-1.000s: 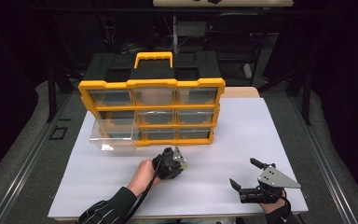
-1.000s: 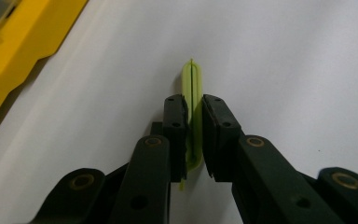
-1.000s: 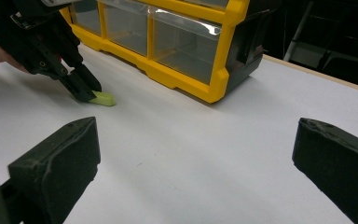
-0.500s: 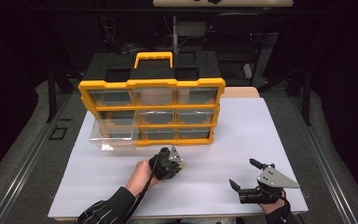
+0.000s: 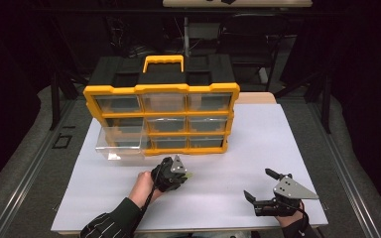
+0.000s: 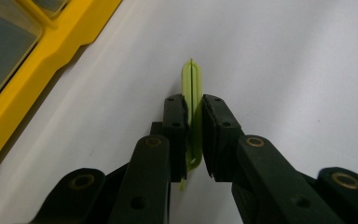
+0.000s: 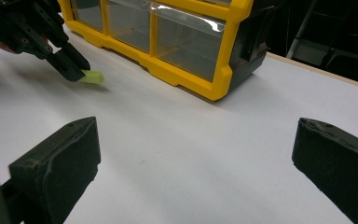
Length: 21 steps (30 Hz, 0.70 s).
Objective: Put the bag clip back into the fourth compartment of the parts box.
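Both fingers (image 6: pixel 177 121) of the left gripper (image 5: pixel 178 173) are clamped on a thin yellow-green strip (image 6: pixel 192 81), which stands on edge between the pads with its rounded end poking out past the tips. Seen from the right gripper view, the strip (image 7: pixel 92 77) is a small pale green piece pinched at the tip of that gripper (image 7: pixel 74 70), low over the white table top (image 5: pixel 258 144). It sits in front of the yellow drawer cabinet (image 5: pixel 161 89), just off the cabinet's lower front edge and near the middle of its width, not touching it.

One clear drawer (image 5: pixel 120 141) at the cabinet's left side, in the middle row, is pulled out toward the person; the other drawers are closed flush. The strip is to the right of that open drawer and a little nearer the person.

Farther from the cabinet, near the table's front right corner, the right gripper (image 5: pixel 261 188) rests low with its jaws standing wide apart and nothing between them; in its own view the two black pads (image 7: pixel 60 158) frame bare white table, with the cabinet's right end beyond them. A hand (image 5: pixel 144 184) in a dark striped sleeve (image 5: pixel 110 225) carries the left gripper.
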### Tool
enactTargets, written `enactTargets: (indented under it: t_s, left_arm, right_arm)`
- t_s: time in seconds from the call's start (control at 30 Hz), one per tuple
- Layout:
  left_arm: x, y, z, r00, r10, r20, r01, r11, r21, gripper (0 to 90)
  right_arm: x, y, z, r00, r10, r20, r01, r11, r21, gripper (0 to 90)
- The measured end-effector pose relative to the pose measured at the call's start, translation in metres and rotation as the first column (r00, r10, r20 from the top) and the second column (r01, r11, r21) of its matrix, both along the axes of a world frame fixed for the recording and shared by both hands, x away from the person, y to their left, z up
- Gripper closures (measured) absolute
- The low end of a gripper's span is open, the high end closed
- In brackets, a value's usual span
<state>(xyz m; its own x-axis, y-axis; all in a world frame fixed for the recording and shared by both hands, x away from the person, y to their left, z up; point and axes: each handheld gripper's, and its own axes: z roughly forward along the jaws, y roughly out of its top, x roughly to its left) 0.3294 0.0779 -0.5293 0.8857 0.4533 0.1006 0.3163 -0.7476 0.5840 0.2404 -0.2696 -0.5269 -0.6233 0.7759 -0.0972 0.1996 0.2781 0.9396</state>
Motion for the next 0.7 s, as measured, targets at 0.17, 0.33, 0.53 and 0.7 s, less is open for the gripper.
enactTargets:
  t_s: [0.17, 0.33, 0.53, 0.7]
  left_arm:
    - [-0.003, 0.005, 0.003, 0.9995, -0.008, 0.032, 0.008, 0.9999, -0.012, 80.7]
    - [-0.007, 0.011, 0.004, 0.9989, 0.002, 0.046, -0.001, 0.9997, -0.024, 80.7]
    - [-0.013, 0.016, 0.008, 0.9957, 0.000, 0.093, 0.005, 0.9987, -0.051, 80.6]
    - [-0.018, 0.023, 0.008, 0.9946, 0.004, 0.104, 0.001, 0.9984, -0.056, 80.7]
  right_arm:
    - [0.000, 0.000, 0.000, 1.0000, 0.000, -0.001, 0.000, 1.000, 0.001, 0.5]
    - [0.000, 0.000, 0.000, 1.0000, 0.002, 0.000, -0.002, 1.000, -0.002, 0.5]
    - [0.000, 0.001, 0.000, 1.0000, -0.002, -0.004, 0.002, 1.000, -0.007, 0.5]
    - [-0.001, 0.001, 0.000, 1.0000, -0.004, -0.004, 0.004, 1.000, -0.011, 0.5]
